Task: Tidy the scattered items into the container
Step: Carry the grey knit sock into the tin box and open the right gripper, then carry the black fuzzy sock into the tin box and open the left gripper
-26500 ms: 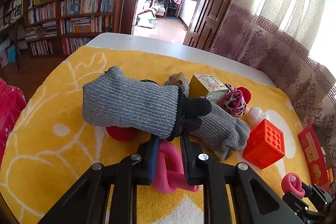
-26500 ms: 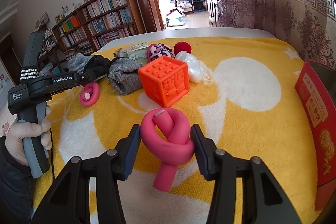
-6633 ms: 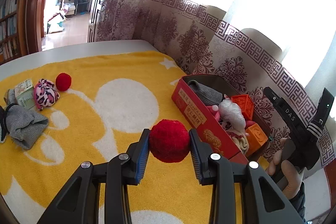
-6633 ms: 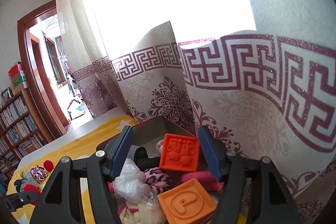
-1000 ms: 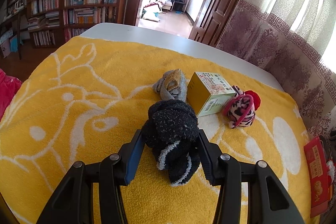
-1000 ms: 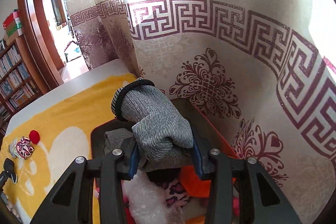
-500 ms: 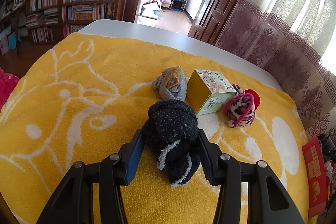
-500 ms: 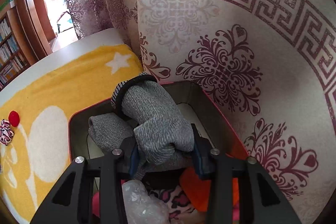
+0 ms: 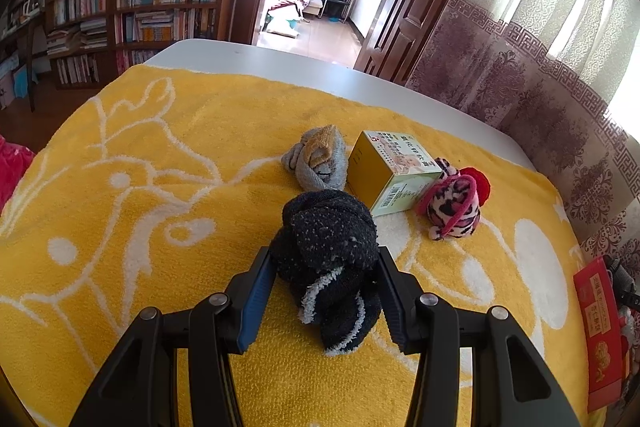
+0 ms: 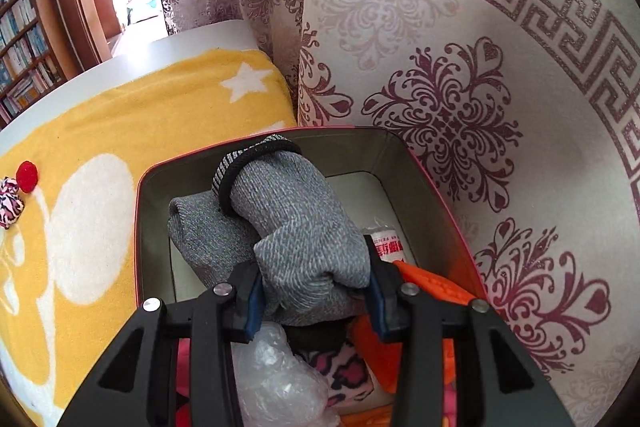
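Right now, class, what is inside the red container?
Inside the red container lie two grey socks, the upper one between the right claw pads, an orange block, clear plastic wrap and leopard-print fabric. Whatever lies beneath is covered.

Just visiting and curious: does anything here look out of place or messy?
Yes. Four things lie loose on the yellow blanket instead of in the box: a grey sock, a carton, a leopard pouch, and a red ball. The box looks crammed already.
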Tool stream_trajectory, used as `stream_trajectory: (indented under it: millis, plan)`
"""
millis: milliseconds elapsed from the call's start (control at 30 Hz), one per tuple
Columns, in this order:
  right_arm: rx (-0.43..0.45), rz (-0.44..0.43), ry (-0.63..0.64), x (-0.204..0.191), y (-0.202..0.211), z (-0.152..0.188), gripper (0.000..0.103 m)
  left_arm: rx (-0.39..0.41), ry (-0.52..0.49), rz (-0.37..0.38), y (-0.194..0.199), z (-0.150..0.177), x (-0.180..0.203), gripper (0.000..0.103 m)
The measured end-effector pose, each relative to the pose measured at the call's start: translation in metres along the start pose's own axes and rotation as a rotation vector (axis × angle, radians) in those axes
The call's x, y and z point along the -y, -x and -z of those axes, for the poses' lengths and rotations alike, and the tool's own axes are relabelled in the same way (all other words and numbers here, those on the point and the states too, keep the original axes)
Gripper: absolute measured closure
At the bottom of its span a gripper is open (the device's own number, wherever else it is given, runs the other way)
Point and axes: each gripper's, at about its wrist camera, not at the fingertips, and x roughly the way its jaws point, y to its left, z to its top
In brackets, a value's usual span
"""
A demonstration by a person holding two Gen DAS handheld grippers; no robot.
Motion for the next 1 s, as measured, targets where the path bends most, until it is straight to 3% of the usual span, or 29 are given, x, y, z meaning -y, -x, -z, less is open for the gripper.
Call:
stream_trajectory:
  millis: [167,333,567,733,1000]
  plan:
    - [0.046,-0.070,-0.066,0.008,0.012,0.005,0.043,0.004,-0.007,0.004,0.002,0.000,0.003,0.051]
    - [0.186,-0.096,-0.137,0.018,0.047,0.013,0.034,0.013,-0.008,0.013,0.006,-0.001,0.005,0.051]
    - [0.396,-0.060,-0.217,0.035,0.093,0.060,0.024,0.069,0.000,0.061,0.031,-0.003,0.016,0.051]
    - [0.460,-0.088,-0.270,0.051,0.104,0.091,0.024,0.053,-0.071,0.125,0.041,0.012,0.056,0.051]
    - [0.594,-0.092,-0.364,0.074,0.122,0.118,0.024,-0.050,-0.205,0.269,0.040,0.040,0.153,0.051]
